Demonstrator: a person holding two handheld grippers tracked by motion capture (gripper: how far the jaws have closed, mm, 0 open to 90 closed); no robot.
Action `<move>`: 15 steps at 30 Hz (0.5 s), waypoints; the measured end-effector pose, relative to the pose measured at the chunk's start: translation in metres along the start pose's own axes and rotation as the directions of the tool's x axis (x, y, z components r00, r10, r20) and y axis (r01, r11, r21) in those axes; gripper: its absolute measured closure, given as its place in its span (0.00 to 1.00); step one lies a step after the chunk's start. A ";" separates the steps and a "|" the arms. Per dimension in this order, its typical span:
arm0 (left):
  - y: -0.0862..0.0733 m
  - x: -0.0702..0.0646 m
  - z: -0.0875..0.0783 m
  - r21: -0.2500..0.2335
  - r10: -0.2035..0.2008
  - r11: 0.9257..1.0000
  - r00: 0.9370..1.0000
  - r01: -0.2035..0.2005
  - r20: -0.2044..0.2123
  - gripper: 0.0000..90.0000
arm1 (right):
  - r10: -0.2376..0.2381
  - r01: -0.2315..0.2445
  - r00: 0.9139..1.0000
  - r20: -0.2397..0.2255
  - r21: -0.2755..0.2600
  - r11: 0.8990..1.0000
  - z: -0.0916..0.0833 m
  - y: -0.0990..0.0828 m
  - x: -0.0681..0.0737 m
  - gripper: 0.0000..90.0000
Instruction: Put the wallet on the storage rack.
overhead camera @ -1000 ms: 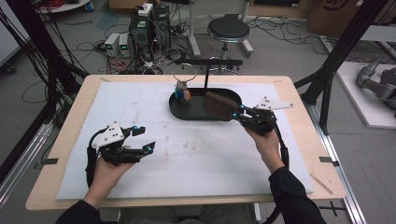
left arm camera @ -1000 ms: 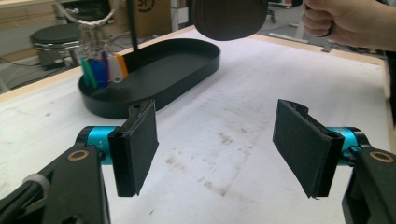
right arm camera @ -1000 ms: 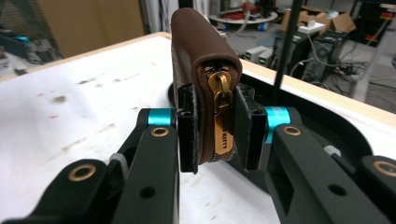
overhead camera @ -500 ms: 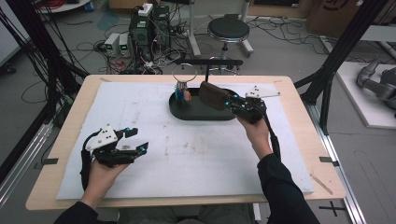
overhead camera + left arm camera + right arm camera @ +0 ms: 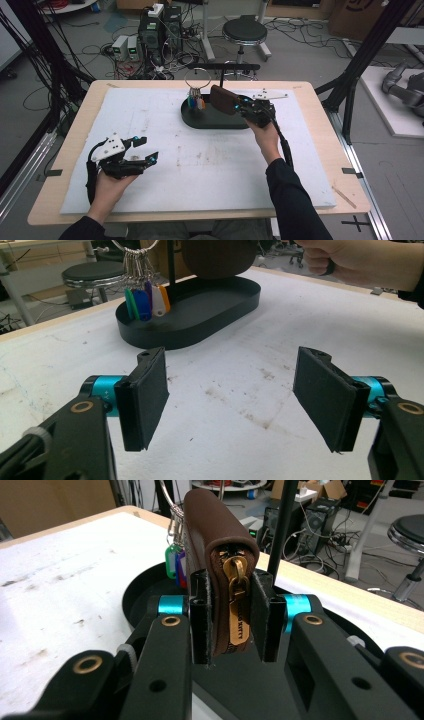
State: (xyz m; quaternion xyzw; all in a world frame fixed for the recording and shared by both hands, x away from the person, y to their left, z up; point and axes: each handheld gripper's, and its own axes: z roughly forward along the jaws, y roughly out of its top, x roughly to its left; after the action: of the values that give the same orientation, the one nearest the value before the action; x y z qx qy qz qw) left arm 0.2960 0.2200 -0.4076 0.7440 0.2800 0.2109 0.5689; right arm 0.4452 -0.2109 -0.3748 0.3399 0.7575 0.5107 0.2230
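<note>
Holding brown pouch (image 5: 220,565) clamped in right hand-held gripper (image 5: 229,625) over black tray (image 5: 200,120); keep it level, clear of key ring (image 5: 196,80). Left hand-held gripper (image 5: 230,395) wide, empty.

We see two black grippers: left gripper (image 5: 142,150) and right gripper (image 5: 241,106). Each carries flat black pads (image 5: 148,395) on cyan collars (image 5: 172,604), brass-ringed screw holes, a grey three-cornered plate and a black trailing cable (image 5: 283,142). Both sleeves (image 5: 295,200) are dark.
</note>
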 end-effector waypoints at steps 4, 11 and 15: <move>0.000 -0.001 0.001 0.003 0.004 1.000 1.000 -0.004 0.005 0.33 | -0.001 0.000 1.000 0.026 0.017 1.000 0.011 -0.002 0.001 0.82; 0.000 -0.003 0.001 0.001 0.007 1.000 1.000 -0.007 0.012 0.33 | 0.031 -0.033 0.997 0.068 0.034 0.999 0.029 -0.013 -0.005 0.82; -0.001 -0.003 0.001 0.001 0.006 1.000 1.000 -0.006 0.017 0.33 | 0.042 -0.045 0.996 0.079 0.031 0.999 0.038 -0.019 -0.007 0.82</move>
State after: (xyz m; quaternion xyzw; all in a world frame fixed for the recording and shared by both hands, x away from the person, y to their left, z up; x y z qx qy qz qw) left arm 0.2942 0.2179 -0.4089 0.7470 0.2729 0.2060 0.5701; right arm 0.4702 -0.1973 -0.4071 0.3797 0.7489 0.4893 0.2356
